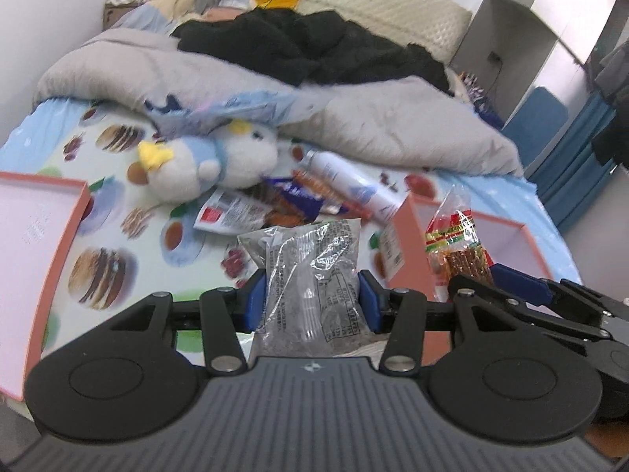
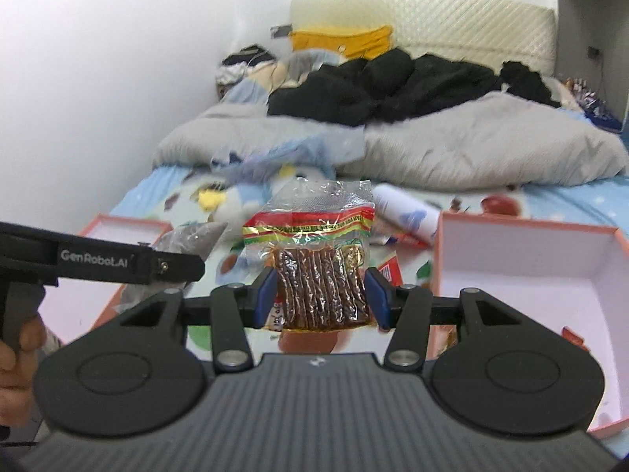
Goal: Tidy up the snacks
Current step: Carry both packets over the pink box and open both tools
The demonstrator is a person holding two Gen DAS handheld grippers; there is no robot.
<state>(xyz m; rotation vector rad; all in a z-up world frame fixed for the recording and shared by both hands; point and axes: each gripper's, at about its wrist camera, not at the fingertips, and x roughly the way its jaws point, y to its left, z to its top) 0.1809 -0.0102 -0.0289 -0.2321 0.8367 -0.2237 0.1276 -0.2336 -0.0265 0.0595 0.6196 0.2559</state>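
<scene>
**Both grippers hold a snack packet above the bed**

The left gripper (image 1: 312, 301) has its two blue pads clamped on the sides of a clear packet (image 1: 310, 275) of dark grey contents with a printed label. The packet stands upright between the fingers, its crinkled top rising past the tips.

The right gripper (image 2: 320, 299) is clamped on a second packet (image 2: 318, 263): clear wrap, a red, yellow and green band across it, and brown sticks packed side by side below. The pads (image 2: 267, 295) press its two edges, and the sealed top stands up beyond the tips. In the left wrist view this packet shows just to the right of the left fingers, held clear of the sheet.

Beyond the left fingers, on the printed sheet (image 1: 118, 212), lie loose snacks (image 1: 275, 204), a white bottle (image 1: 354, 185) on its side and a plush toy (image 1: 204, 161), all well past the tips. A pink box (image 1: 39, 244) lies open to the left of the left fingers. Another pink box (image 2: 530, 271) lies open to the right of the right fingers. A grey quilt (image 2: 471, 145) and black clothes (image 2: 393, 82) are heaped farther back.

A hand (image 2: 15, 354) grips the left gripper's handle at the edge of the right wrist view.
</scene>
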